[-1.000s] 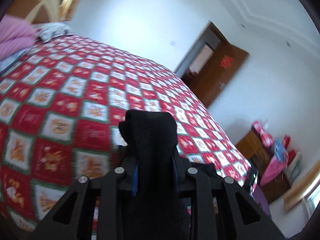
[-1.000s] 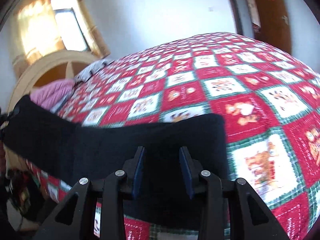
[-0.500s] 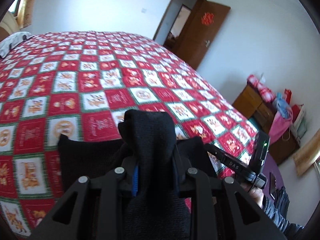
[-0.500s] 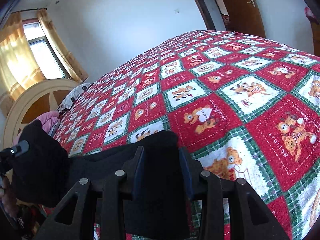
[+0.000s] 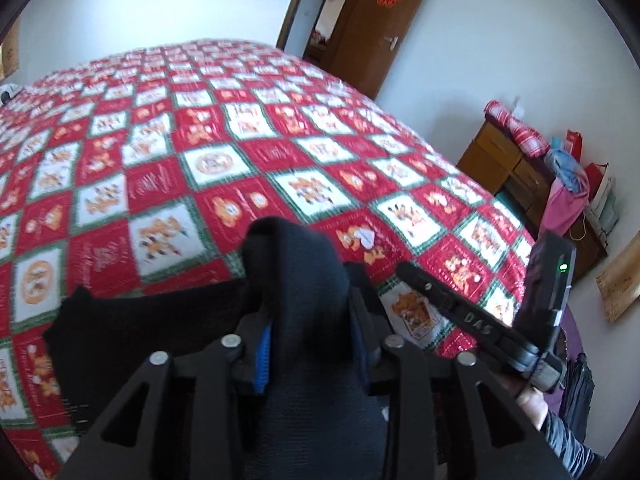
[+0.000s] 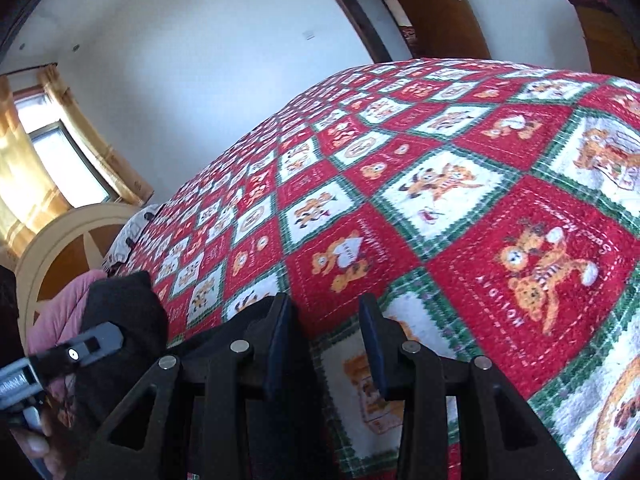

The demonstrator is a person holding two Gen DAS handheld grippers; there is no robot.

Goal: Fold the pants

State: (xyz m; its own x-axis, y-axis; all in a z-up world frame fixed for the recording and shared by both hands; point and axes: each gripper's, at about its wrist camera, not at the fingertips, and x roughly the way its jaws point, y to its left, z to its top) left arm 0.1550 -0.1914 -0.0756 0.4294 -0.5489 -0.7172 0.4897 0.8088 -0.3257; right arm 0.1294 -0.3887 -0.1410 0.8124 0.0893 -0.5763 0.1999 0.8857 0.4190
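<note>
Left jaws: the left gripper [image 5: 310, 344] is clamped on a thick bunch of the black pants [image 5: 296, 280], which bulges up between its fingers and hides the tips.
Right jaws: the right gripper [image 6: 326, 344] stands parted with a clear gap; nothing sits between the blue-edged pads [image 6: 276, 344], and the quilt shows through the gap.
Pants, left view: from the clamped bunch the black cloth spreads left and lies flat on the near part of the bed, ending in a pointed corner at the left.
Pants, right view: the dark fabric [image 6: 224, 340] lies just left of and under the right gripper's left finger, reaching left to a raised lump held by the other tool.
Other tool, left view: the right gripper's body [image 5: 500, 316] shows at the near right, a green light lit on its housing, just beside the pants.
Bed: a red, white and green patchwork quilt [image 5: 248, 140] with bear pictures covers it, from near to far.
Far left, right view: a pale curved headboard [image 6: 52, 248] and a curtained window [image 6: 52, 160].
Far right, left view: a brown wooden door [image 5: 380, 24] with a red ornament; nearer on the right, a wooden dresser [image 5: 504, 160] piled with bags and cloth.
</note>
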